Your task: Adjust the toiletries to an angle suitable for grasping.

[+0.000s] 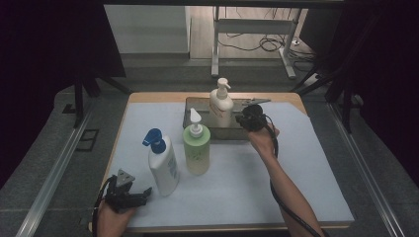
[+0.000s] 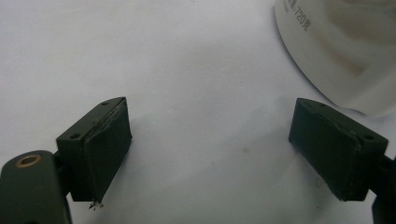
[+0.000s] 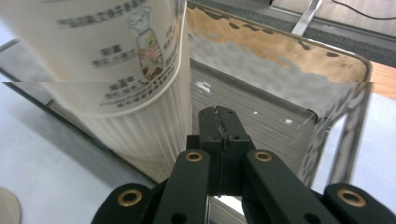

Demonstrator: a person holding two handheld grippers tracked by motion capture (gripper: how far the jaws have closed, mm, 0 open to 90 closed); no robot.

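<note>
Right hand-held gripper [image 3: 219, 128], jaws pressed together, beside the cream pump bottle [image 1: 221, 102] in the metal tray [image 1: 197, 106]; left hand-held gripper [image 2: 210, 154] wide apart, holding nothing, on the bench [image 1: 247, 182].

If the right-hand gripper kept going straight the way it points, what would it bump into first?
Probably the inside of the metal tray: the right gripper, jaws shut, points into it, passing close beside the cream pump bottle, though depth is unclear.

We saw the tray [image 1: 197, 106] at the table's [image 1: 316, 163] far middle with one pump bottle [image 1: 221, 103] standing in it, a second bottle [image 1: 196, 145] just before the tray, a third bottle [image 1: 162, 165] left of that, nearer us
</note>
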